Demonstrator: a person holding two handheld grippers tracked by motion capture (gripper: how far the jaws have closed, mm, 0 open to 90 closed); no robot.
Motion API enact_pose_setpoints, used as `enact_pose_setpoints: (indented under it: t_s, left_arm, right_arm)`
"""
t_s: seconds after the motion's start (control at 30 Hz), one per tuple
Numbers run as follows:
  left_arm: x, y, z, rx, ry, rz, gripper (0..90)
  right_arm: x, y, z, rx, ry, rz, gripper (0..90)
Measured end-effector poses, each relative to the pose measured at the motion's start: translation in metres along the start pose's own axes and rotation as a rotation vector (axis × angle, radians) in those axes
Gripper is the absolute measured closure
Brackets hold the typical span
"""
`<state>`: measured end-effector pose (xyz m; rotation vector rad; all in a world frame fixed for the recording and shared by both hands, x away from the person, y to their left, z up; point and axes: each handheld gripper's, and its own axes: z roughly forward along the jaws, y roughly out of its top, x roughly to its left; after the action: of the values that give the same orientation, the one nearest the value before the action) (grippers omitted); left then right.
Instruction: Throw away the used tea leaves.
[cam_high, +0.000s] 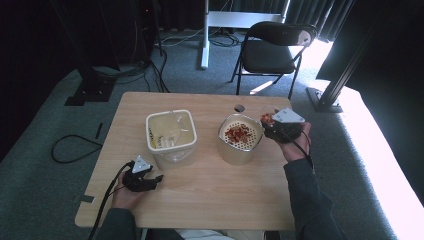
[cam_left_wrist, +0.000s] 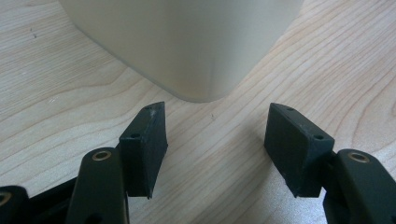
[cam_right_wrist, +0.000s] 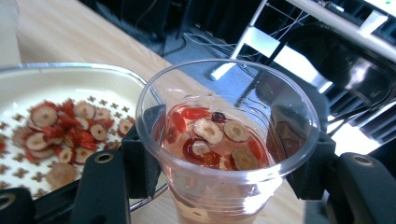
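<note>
My right gripper (cam_high: 268, 121) is shut on a clear plastic cup (cam_right_wrist: 224, 140) that holds sliced red dates in liquid. The cup (cam_high: 267, 119) hangs just right of a round pale container (cam_high: 235, 155) with a perforated strainer insert (cam_right_wrist: 93, 79), on which more date slices (cam_right_wrist: 70, 130) lie. At the table's front left, my left gripper (cam_high: 156, 176) rests open with bare wood between its jaws. A corner of the cream square container (cam_left_wrist: 187, 42) stands just beyond its fingertips (cam_left_wrist: 144, 135), apart from them. That container (cam_high: 175, 155) sits left of the round one.
The wooden table (cam_high: 200, 200) has a small round hole (cam_high: 239, 107) near its far edge. A black folding chair (cam_high: 272, 50) stands beyond it on grey carpet. Cables (cam_high: 75, 145) lie on the floor at the left. Bright sunlight falls at the right.
</note>
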<state>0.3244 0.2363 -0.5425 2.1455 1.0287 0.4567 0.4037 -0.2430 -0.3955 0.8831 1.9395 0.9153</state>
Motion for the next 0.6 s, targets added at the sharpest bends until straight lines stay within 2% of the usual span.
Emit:
enact_pose_setpoints:
  t_s: [0.23,0.33,0.57,0.6]
  left_arm:
    - [0.000,0.000,0.000,0.000,-0.001,0.001,39.5]
    - [0.000,0.000,0.000,0.001,-0.001,0.001,39.5]
    - [0.000,0.000,0.000,0.001,-0.001,0.000,39.5]
    - [0.000,0.000,0.000,0.001,-0.001,0.000,39.5]
  right_arm:
    - [0.013,0.011,0.007,0.059,-0.078,-0.176,38.2]
    - [0.017,0.014,0.010,0.079,-0.097,-0.232,38.2]
    - [0.028,0.017,0.015,0.148,-0.172,-0.426,38.3]
    - [0.028,0.017,0.015,0.148,-0.172,-0.426,38.3]
